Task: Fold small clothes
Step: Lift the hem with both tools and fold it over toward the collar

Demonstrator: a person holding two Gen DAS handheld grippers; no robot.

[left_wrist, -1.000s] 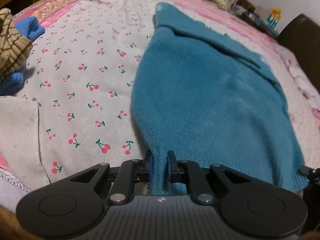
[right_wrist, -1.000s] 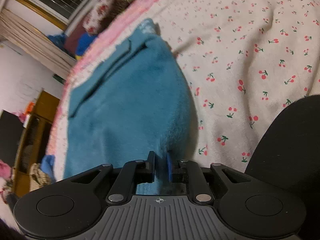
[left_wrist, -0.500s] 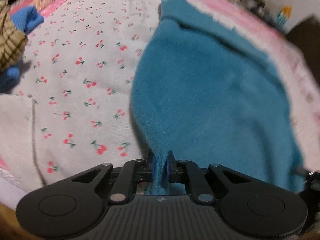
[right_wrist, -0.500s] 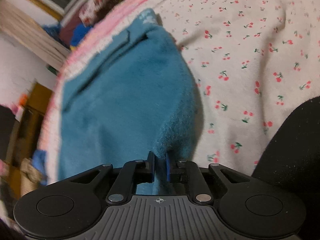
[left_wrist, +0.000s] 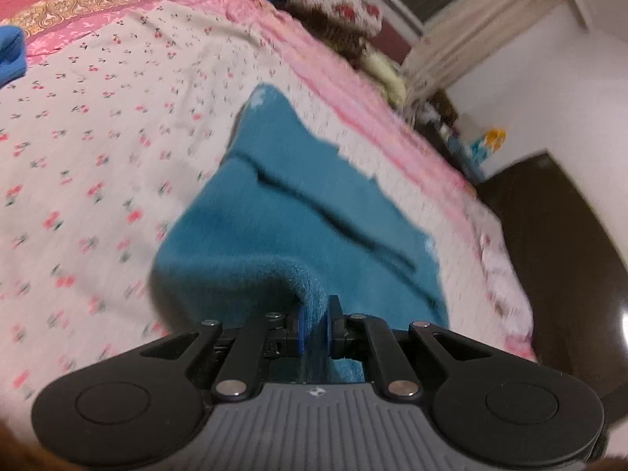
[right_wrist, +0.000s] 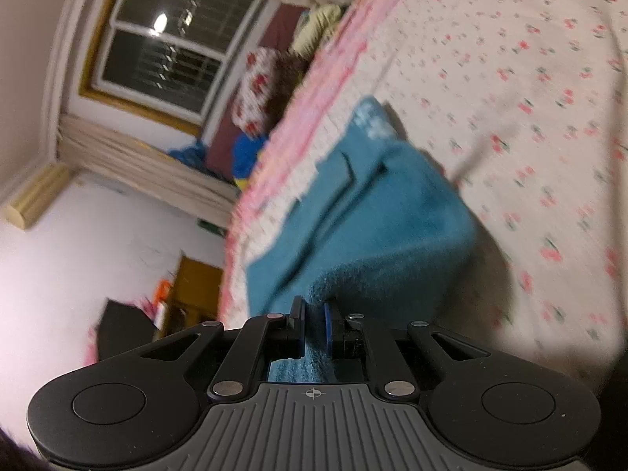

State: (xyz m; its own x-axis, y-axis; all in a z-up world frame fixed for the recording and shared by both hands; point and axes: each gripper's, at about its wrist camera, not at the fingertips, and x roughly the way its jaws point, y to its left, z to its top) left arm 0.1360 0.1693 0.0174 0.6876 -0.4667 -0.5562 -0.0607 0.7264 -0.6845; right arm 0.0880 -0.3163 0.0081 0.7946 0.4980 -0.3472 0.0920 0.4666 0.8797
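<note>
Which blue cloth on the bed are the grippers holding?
The teal fuzzy garment, pinched by both grippers. The brighter blue cloth lies untouched at the bed's far left edge.

fuzzy teal garment [left_wrist: 298, 216], near edge lifted and curled, far part flat on bed

The fleece garment [left_wrist: 274, 231] lies on the bed [left_wrist: 98, 137], its near edge lifted between the left gripper [left_wrist: 316, 327] at 6 o'clock and, in the other view, the right gripper [right_wrist: 313, 327]. A pillow [left_wrist: 337, 8] sits beyond at 12 o'clock, under the window [right_wrist: 165, 47].
</note>
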